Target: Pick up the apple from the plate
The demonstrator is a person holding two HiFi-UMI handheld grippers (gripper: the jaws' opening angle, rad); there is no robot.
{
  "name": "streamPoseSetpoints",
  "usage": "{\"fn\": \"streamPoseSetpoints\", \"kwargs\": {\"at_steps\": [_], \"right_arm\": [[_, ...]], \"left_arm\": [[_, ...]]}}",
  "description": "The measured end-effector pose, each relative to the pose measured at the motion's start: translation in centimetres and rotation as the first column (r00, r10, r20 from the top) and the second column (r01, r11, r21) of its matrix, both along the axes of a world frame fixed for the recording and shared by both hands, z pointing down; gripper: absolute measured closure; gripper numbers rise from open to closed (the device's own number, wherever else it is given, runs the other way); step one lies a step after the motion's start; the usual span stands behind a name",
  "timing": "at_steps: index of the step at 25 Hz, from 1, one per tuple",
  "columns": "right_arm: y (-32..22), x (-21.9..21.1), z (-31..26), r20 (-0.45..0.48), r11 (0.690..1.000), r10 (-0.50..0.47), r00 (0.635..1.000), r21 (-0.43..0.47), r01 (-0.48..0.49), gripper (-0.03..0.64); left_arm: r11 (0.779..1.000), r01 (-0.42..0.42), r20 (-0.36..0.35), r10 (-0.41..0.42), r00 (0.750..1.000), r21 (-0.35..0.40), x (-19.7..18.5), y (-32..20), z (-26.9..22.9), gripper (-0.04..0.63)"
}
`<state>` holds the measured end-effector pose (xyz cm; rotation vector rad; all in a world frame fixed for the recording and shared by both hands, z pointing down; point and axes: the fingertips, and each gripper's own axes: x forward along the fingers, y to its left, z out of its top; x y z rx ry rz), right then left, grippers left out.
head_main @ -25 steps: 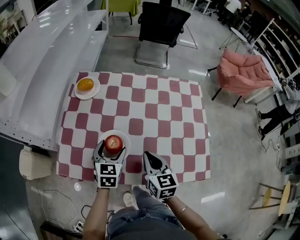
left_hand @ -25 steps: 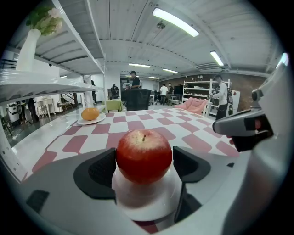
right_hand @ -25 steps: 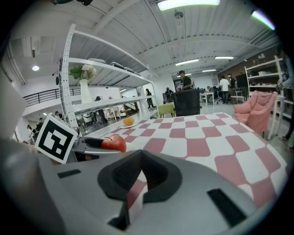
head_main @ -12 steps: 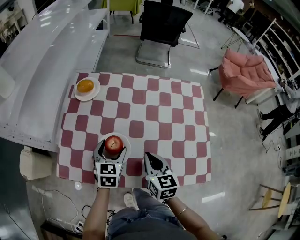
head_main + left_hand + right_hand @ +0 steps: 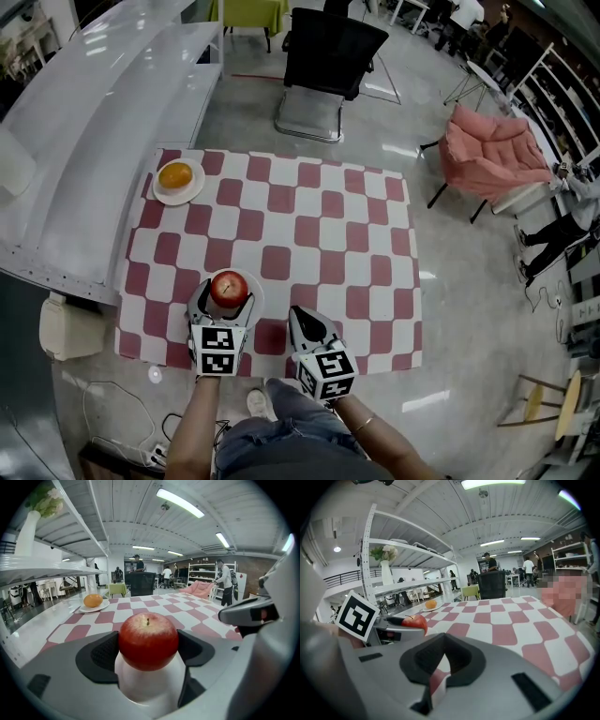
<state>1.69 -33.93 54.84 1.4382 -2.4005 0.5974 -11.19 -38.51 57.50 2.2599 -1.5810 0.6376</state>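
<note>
A red apple [image 5: 228,288] [image 5: 148,641] sits between the jaws of my left gripper [image 5: 225,302] [image 5: 148,651], both dark pads pressed against its sides. Right under it is the small white plate [image 5: 253,284] [image 5: 150,691], near the front left edge of the checked table; I cannot tell whether the apple still touches the plate. My right gripper [image 5: 302,317] [image 5: 443,663] hovers just to the right at the table's front edge, shut with nothing in it. The right gripper view shows the apple [image 5: 414,621] at its left, beside the left gripper.
An orange [image 5: 175,175] [image 5: 93,600] lies on a second white plate at the far left corner of the red-and-white checked cloth [image 5: 309,244]. A white counter [image 5: 84,122] runs along the left. A black chair [image 5: 328,56] and a pink armchair [image 5: 487,150] stand beyond the table.
The head camera has shifted a little, so the table sits lower in view. Both grippers keep their places, and the left jaws stay round the apple.
</note>
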Motion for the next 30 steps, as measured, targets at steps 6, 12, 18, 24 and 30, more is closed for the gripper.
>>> {"fn": "streamPoseSetpoints", "kwargs": {"at_steps": [6, 12, 18, 24, 30], "right_arm": [[0.3, -0.4, -0.6, 0.002, 1.000, -0.004, 1.000, 0.020, 0.004, 0.607], [0.8, -0.5, -1.5, 0.005, 0.999, -0.002, 1.000, 0.040, 0.002, 0.606], [1.2, -0.4, -2.5, 0.014, 0.998, 0.008, 1.000, 0.064, -0.009, 0.607], [2.1, -0.3, -3.6, 0.019, 0.996, 0.011, 1.000, 0.091, -0.012, 0.606], [3.3, -0.2, -4.6, 0.022, 0.993, 0.012, 1.000, 0.121, -0.015, 0.607]], "left_arm": [[0.999, 0.003, -0.012, -0.002, 1.000, 0.042, -0.2, 0.0, -1.8, 0.218], [0.997, 0.019, -0.040, -0.016, 0.999, 0.073, -0.4, 0.2, -3.7, 0.218], [0.995, 0.016, -0.048, -0.011, 0.999, 0.102, -0.5, 0.8, -5.5, 0.218], [0.992, 0.009, -0.047, -0.003, 0.999, 0.129, -0.3, 1.9, -7.4, 0.218], [0.985, 0.004, -0.057, 0.006, 0.998, 0.171, -0.2, 3.5, -9.7, 0.218]]}}
